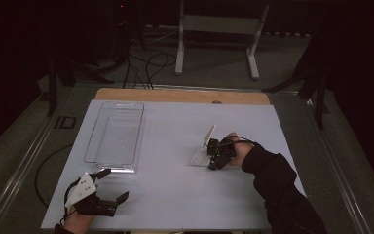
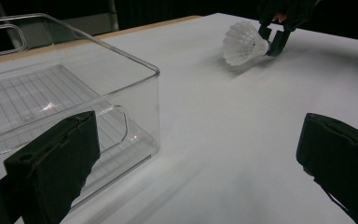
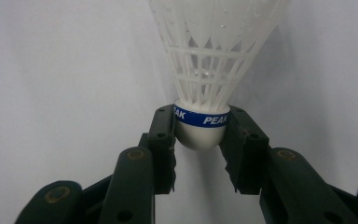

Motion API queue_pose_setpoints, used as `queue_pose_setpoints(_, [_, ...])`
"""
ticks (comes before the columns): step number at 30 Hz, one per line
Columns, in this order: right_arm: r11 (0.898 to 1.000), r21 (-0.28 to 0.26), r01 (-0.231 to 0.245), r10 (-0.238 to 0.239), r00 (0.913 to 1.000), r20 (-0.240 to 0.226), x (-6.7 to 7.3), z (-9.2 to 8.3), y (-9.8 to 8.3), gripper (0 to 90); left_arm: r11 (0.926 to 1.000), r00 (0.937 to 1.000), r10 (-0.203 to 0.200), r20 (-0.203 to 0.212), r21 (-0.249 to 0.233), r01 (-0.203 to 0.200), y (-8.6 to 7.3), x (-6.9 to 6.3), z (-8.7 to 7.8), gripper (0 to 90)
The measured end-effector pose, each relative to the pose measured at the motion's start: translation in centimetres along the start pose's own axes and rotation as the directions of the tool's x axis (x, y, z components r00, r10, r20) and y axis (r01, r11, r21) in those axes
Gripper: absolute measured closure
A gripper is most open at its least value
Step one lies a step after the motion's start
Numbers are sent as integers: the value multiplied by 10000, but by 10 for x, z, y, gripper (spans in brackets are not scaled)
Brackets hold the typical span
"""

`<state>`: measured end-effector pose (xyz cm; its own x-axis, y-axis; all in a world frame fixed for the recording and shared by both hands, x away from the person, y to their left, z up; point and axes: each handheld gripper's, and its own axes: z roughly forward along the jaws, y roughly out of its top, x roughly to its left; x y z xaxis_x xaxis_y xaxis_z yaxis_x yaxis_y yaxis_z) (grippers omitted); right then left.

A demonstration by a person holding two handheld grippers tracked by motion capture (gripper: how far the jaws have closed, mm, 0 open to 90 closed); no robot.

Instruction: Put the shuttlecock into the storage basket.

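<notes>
A white plastic shuttlecock with a blue "PEAK" band has its rounded cork head between the jaws of my right gripper, which is shut on it. In the high view this gripper is right of centre, with the shuttlecock pointing its skirt left, low over the white sheet. The left gripper view shows the same shuttlecock far off. My left gripper rests near the front left corner, jaws wide apart and holding nothing.
A clear plastic bin with handles stands on the left half of the white table, just beyond my left gripper; its near wall is close. A wooden strip runs along the far edge. Cables and a stand lie on the floor behind.
</notes>
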<state>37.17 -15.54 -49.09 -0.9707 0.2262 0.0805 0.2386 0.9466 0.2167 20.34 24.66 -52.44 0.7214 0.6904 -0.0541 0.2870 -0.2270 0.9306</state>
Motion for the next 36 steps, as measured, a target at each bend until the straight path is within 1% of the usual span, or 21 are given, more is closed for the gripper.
queue_pose_setpoints(2, [9999, 61, 123, -123, 9999, 32, 4, -1, -2, 661, 10000, 10000, 4, -1, 11, -4, 0, 0, 0, 3])
queue_pose_setpoints(3, [9999, 72, 141, -141, 9999, -24, 6, -2, -3, 661, 10000, 10000, 3, -6, 7, -3, 0, 0, 0, 3])
queue_pose_setpoints(8, [9998, 97, 180, -179, 9998, -22, 9, -3, -4, 661, 10000, 10000, -13, -9, 13, 13, 0, 0, 0, 3])
queue_pose_setpoints(9, [9995, 47, 299, -299, 9995, -30, 12, -5, -5, 661, 10000, 10000, 4, -10, 14, -4, 0, 0, 0, 3])
queue_pose_setpoints(11, [9993, -11, 385, -385, 9992, -83, 15, -7, -5, 661, 10000, 10000, 13, -14, 17, -13, 0, 0, 0, 3])
queue_pose_setpoints(15, [9981, -36, 616, -616, 9981, -36, 21, -10, -5, 661, 10000, 10000, 9, -19, 22, -8, 0, 0, 0, 3])
queue_pose_setpoints(19, [9971, -59, 758, -759, 9971, -58, 28, -12, -6, 661, 10000, 10000, -8, -18, 16, 8, 0, 0, 0, 3])
queue_pose_setpoints(23, [9958, -166, 904, -905, 9959, -81, 33, -14, -5, 661, 10000, 10000, -16, -22, 27, 16, 0, 0, 0, 3])
queue_pose_setpoints(25, [9939, -228, 1077, -1077, 9942, -19, 37, -15, -5, 661, 10000, 10000, -10, -29, 33, 10, 0, 0, 0, 3])
queue_pose_setpoints(26, [9936, -235, 1101, -1103, 9939, -89, 39, -16, -5, 661, 10000, 10000, -7, -28, 38, 7, 0, 0, 0, 3])
queue_pose_setpoints(27, [9926, -287, 1183, -1185, 9929, -59, 40, -17, -4, 661, 10000, 10000, 2, -29, 52, -2, 0, 0, 1, 3])
queue_pose_setpoints(29, [9919, -348, 1218, -1223, 9924, -111, 43, -18, -4, 661, 10000, 10000, 8, -24, 43, -8, 0, 0, 1, 3])
queue_pose_setpoints(33, [9899, -386, 1361, -1363, 9907, -17, 48, -20, -3, 661, 10000, 10000, 6, -33, 48, -6, 0, 0, 1, 3])
queue_pose_setpoints(34, [9890, -420, 1421, -1426, 9897, -84, 49, -19, -2, 661, 10000, 10000, -4, -29, 47, 4, 0, 0, 1, 3])
queue_pose_setpoints(36, [9889, -526, 1391, -1399, 9901, -114, 50, -20, -2, 661, 10000, 10000, -3, -38, 55, 3, 0, 0, 0, 3])
